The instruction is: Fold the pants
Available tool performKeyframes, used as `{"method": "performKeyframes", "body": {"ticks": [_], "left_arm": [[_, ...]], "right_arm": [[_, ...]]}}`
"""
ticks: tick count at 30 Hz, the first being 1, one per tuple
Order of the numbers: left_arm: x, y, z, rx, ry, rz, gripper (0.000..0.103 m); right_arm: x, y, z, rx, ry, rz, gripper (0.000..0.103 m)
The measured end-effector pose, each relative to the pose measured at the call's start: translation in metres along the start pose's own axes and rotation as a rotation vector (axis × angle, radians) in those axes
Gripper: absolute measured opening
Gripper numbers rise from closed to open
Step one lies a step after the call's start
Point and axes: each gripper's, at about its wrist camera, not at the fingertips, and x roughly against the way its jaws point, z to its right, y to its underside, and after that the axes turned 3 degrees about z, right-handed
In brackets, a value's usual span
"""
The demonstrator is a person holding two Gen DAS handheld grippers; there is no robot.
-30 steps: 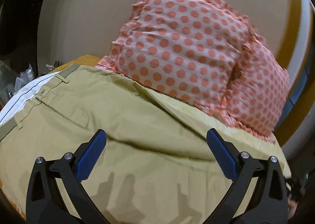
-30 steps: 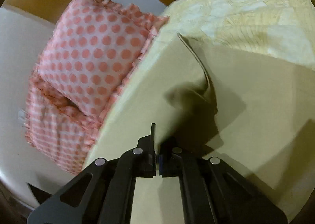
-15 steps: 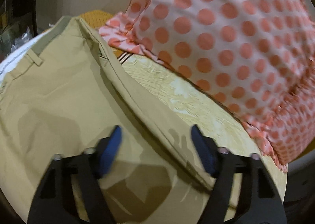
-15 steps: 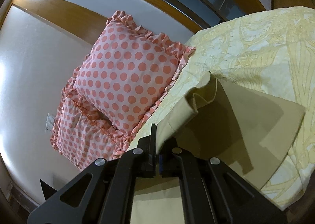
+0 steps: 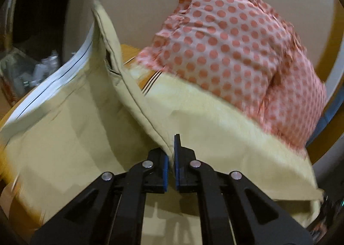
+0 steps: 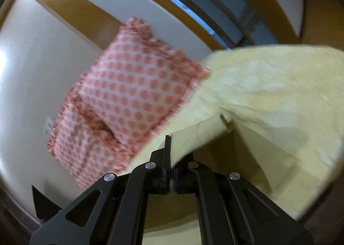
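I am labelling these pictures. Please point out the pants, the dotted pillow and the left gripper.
pants [image 5: 71, 128]: left wrist view, flat tan panel.
dotted pillow [image 5: 225, 55]: left wrist view, middle of its face.
left gripper [image 5: 171, 154]: left wrist view, between the fingertips shut on the pants edge.

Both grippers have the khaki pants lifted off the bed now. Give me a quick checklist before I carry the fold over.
1. Left gripper clamped on pants: ok, jaws shut on the side-seam edge.
2. Right gripper clamped on pants: ok, fabric pinched between shut jaws.
3. Lifted cloth free of the polka-dot pillows: ok, the pillows sit apart, against the wall.
4. Bedspread not pinched along with the pants: cannot tell; it looks flat in the left view.
5. Waistband aligned: cannot tell, one end stands up and the image is blurred.
6. Hem corner flat: not ok, it curls over.
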Motion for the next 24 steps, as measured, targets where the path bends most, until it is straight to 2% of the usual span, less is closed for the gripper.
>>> {"method": "performKeyframes", "body": {"ticks": [2, 5, 8, 12, 13, 15, 17, 18, 20, 21, 23, 24], "left_arm": [[0.018, 0.037, -0.010, -0.002, -0.031, -0.025, 0.004], [0.027, 0.061, -0.015, 0.008, -0.050, -0.052, 0.004], [0.031, 0.073, -0.018, 0.006, -0.057, -0.044, 0.004], [0.029, 0.085, -0.025, 0.009, -0.060, -0.068, 0.005], [0.032, 0.089, -0.026, 0.001, -0.060, -0.056, 0.008], [0.037, 0.089, -0.027, -0.007, -0.054, -0.055, 0.015], [0.055, 0.088, -0.031, -0.003, -0.047, -0.012, 0.037], [0.058, 0.083, -0.029, -0.002, -0.064, 0.006, 0.044], [0.073, 0.078, -0.031, 0.006, -0.074, 0.059, 0.045], [0.079, 0.075, -0.032, 0.015, -0.080, 0.082, 0.045], [0.093, 0.070, -0.031, 0.018, -0.174, 0.169, 0.065], [0.102, 0.069, -0.030, 0.014, -0.212, 0.223, 0.068]], "right_arm": [[0.001, 0.006, 0.014, -0.028, 0.033, -0.018, 0.001], [0.002, 0.010, 0.027, -0.048, 0.053, -0.020, 0.001], [0.005, 0.011, 0.030, -0.046, 0.056, -0.019, 0.001], [0.004, 0.016, 0.038, -0.030, 0.121, -0.046, 0.001], [0.008, 0.017, 0.039, -0.030, 0.124, -0.037, 0.001], [0.019, 0.017, 0.038, -0.040, 0.151, -0.015, 0.012], [0.032, 0.017, 0.037, -0.036, 0.168, 0.047, 0.053], [0.040, 0.017, 0.036, -0.015, 0.205, 0.100, 0.055], [0.042, 0.018, 0.035, 0.020, 0.260, 0.122, 0.055], [0.038, 0.019, 0.037, 0.017, 0.259, 0.105, 0.055], [0.036, 0.024, 0.034, 0.043, 0.258, 0.109, 0.055], [0.034, 0.026, 0.032, 0.061, 0.258, 0.103, 0.055]]}}
